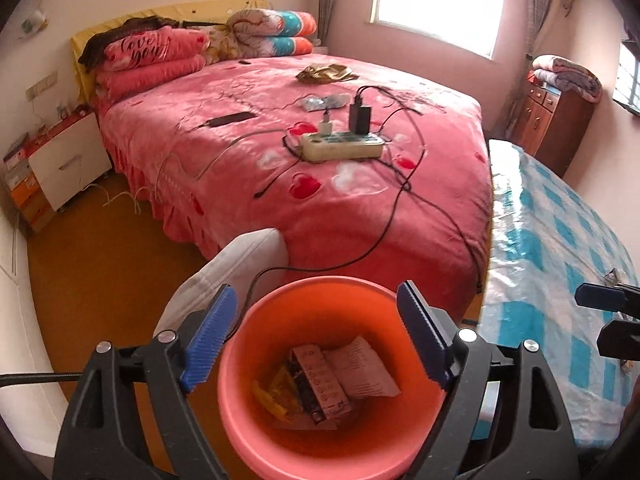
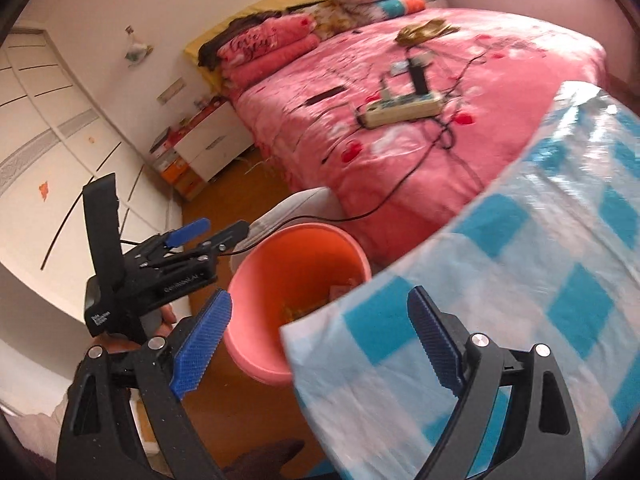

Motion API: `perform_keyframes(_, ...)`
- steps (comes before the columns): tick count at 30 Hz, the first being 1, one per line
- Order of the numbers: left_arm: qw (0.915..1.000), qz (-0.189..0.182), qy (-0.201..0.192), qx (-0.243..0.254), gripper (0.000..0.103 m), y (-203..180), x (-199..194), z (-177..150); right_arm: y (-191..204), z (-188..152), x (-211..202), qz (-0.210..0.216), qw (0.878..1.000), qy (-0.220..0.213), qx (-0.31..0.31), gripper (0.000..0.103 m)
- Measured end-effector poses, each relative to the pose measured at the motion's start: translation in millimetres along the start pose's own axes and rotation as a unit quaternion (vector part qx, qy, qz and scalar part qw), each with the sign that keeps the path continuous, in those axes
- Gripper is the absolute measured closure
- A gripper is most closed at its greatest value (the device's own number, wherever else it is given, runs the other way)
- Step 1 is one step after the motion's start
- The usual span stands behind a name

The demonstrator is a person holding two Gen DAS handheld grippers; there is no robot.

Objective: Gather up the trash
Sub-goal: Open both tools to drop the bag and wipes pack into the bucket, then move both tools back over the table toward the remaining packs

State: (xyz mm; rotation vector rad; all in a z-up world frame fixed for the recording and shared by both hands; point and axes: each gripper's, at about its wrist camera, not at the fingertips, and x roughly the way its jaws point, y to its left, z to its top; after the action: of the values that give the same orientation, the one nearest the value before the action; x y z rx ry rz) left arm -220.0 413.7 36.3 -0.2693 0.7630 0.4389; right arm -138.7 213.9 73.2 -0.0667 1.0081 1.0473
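An orange bin stands on the floor between the bed and a table. Inside it lie a printed cardboard box, a white paper wrapper and a yellow wrapper. My left gripper hangs open right over the bin's mouth, nothing between its blue pads. In the right wrist view the bin shows partly behind the table's corner, with the left gripper to its left. My right gripper is open and empty above the cloth's corner and the bin's edge.
The table with a blue-checked cloth lies to the right. On the pink bed sit a power strip with chargers and cables, a dark phone, a crumpled gold item and clear plastic. A grey-white cloth rests beside the bin.
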Motion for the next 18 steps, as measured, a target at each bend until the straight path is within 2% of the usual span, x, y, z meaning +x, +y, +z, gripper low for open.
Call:
perform_keyframes(7, 0.9988, -0.013, -0.025, 0.041, 0.016, -43.0, -14.7, 6.1, -21.1, -18.3, -43.9, -0.050, 0.997, -0.050, 0.012, 0.014)
perform_keyframes(12, 0.9960, -0.044, -0.035, 0.069, 0.015, -78.9, -24.9, 9.1, -33.8, -31.9, -68.4, -0.082, 0.993, -0.077, 0.020, 0.014)
perform_keyframes(14, 0.9946, -0.052, -0.042, 0.079, 0.014, -92.7, -29.4, 9.7, -38.4, -38.1, -78.6, -0.100, 0.991, -0.090, 0.022, 0.009)
perform_keyframes(18, 0.9915, -0.074, -0.047, 0.096, 0.013, -118.9, -35.9, 10.8, -46.1, -46.4, -94.9, -0.122, 0.986, -0.109, 0.018, 0.009)
